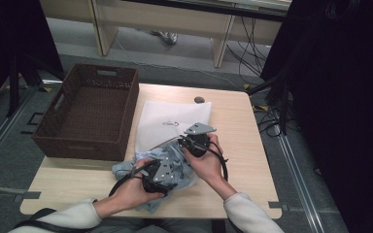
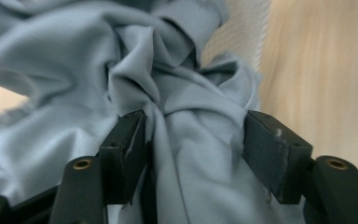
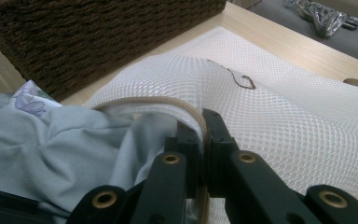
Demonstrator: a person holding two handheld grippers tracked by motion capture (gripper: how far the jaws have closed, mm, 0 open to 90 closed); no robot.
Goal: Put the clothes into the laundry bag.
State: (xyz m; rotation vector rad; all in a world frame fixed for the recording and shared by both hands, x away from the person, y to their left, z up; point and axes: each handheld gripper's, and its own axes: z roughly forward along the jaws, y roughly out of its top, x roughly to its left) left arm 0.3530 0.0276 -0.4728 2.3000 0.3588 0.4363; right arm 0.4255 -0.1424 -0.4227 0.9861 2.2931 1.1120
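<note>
A crumpled light blue garment [image 1: 126, 167] lies at the table's front, partly pushed into the mouth of a white mesh laundry bag [image 1: 167, 116]. My left gripper [image 1: 171, 165] is open, and a bunched fold of the garment [image 2: 74, 70] sits between its spread jaws [image 2: 196, 149]. My right gripper [image 1: 183, 141] is shut on the bag's beige zipper rim [image 3: 168, 100] and holds the mouth up; its jaws [image 3: 204, 128] meet over the rim. Blue cloth [image 3: 51, 140] shows under the lifted mesh [image 3: 284, 121].
A brown wicker basket [image 1: 85, 143] stands on the table's left, close to the bag [image 3: 98, 37]. A small round grey cable hole [image 1: 199, 100] sits near the far edge. Bare wood table [image 1: 243, 145] extends to the right. Cables run on the floor beyond.
</note>
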